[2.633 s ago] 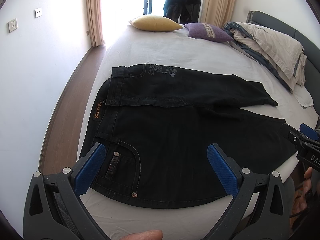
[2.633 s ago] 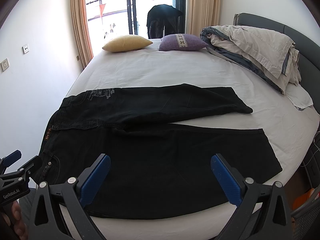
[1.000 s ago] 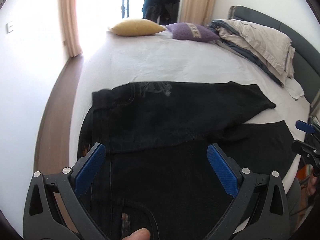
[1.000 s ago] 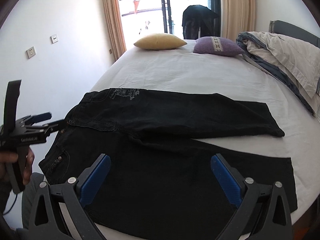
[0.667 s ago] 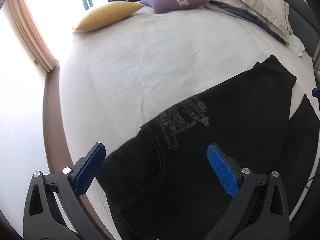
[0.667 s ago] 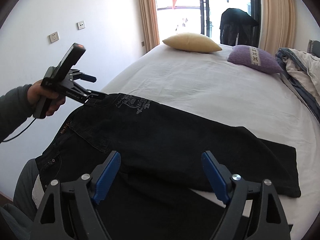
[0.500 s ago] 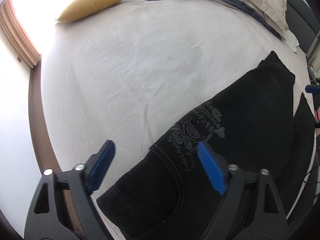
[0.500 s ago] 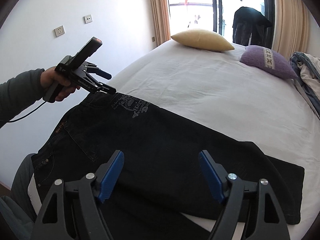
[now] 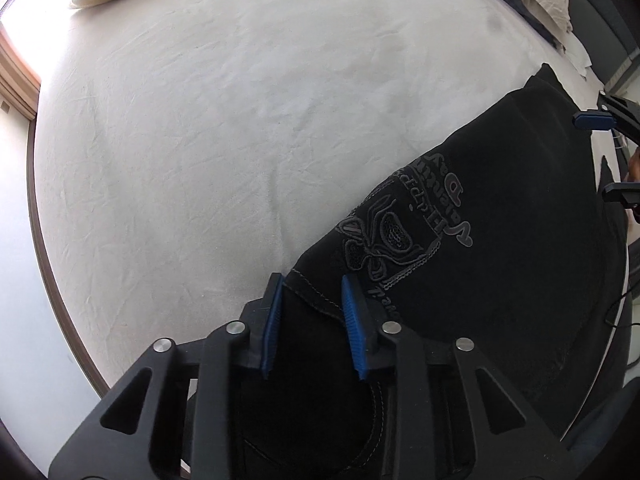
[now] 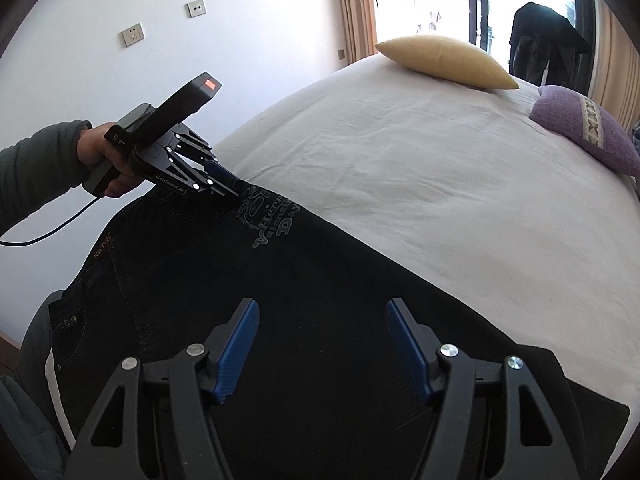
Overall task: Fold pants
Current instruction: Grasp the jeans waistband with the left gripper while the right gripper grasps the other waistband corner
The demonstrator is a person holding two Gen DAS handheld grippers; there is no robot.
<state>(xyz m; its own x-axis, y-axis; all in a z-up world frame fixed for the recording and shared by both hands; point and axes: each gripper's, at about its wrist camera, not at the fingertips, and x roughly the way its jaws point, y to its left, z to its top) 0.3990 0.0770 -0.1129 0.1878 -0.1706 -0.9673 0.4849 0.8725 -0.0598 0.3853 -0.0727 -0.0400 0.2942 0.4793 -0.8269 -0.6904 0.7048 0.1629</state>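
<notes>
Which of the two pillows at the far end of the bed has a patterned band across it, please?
The purple pillow on the right: a pale patterned band crosses it. The yellow pillow, left of it nearer the window, is plain.

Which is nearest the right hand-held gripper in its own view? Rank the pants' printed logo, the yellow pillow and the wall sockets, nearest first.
Measured from the right hand-held gripper:
1. Printed logo on the pants, just ahead and to the left, beside the left hand-held gripper.
2. Yellow pillow, across the bed, near the window.
3. Wall sockets, upper left; too close to the pillow to rank firmly.
</notes>
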